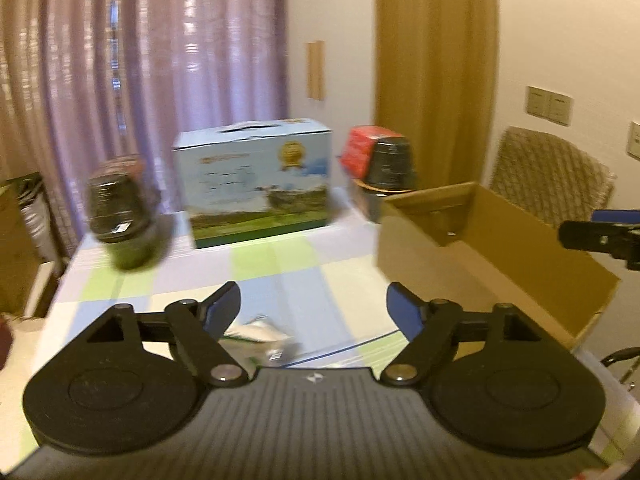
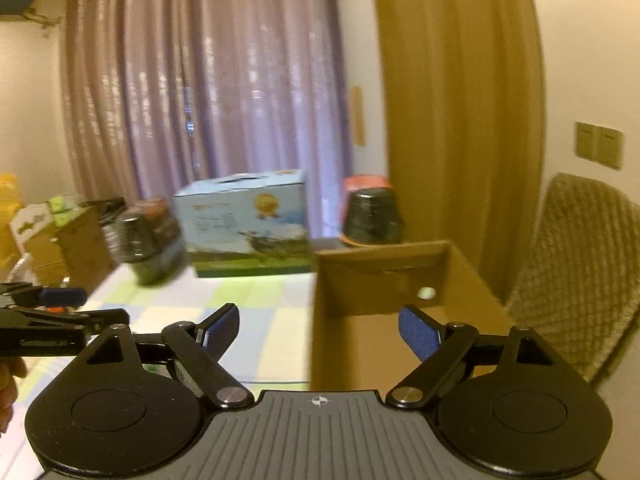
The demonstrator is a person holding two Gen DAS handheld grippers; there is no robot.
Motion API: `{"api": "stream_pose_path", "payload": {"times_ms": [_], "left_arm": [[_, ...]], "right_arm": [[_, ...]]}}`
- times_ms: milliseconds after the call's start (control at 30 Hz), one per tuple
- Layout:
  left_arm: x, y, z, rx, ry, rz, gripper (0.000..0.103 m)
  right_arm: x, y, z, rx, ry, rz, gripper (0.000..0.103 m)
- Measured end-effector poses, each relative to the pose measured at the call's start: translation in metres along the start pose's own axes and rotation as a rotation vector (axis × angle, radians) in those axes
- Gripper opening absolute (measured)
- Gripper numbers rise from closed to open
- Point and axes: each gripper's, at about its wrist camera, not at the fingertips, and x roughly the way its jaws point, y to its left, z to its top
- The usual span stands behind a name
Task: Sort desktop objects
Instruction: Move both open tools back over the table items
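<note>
My left gripper (image 1: 314, 308) is open above the checked tablecloth (image 1: 280, 268), holding nothing. Just below its fingers lies a small white packet (image 1: 260, 334) with green print. My right gripper (image 2: 318, 330) is also open, hovering over the near left wall of an open cardboard box (image 2: 400, 320) with a small white ball (image 2: 426, 293) inside. The same cardboard box (image 1: 480, 256) stands at the table's right in the left wrist view. Each gripper shows in the other's view: the right gripper (image 1: 600, 236) at the right edge, the left gripper (image 2: 52, 316) at the left.
A dark jar (image 1: 120, 216) stands far left on the table, a blue-and-green printed carton (image 1: 256, 188) at the back, and a black cup (image 1: 390, 168) with a red box (image 1: 364, 152) behind the cardboard box. A woven chair (image 2: 576, 272) is on the right. Curtains hang behind.
</note>
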Motion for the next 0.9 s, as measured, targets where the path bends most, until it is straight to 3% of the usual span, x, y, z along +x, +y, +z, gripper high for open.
{"api": "stream_pose_path", "payload": {"times_ms": [300, 600, 900], "left_arm": [[-0.028, 0.058, -0.023, -0.061, 0.077, 0.092, 0.096], [-0.031, 0.113, -0.054, -0.120, 0.173, 0.162, 0.098], [-0.016, 0.126, -0.071, -0.085, 0.224, 0.115, 0.096]], "right_arm": [[0.015, 0.060, -0.017, -0.020, 0.050, 0.110, 0.086], [0.061, 0.092, -0.056, -0.050, 0.163, 0.147, 0.086], [0.096, 0.104, -0.091, -0.096, 0.288, 0.165, 0.086]]}}
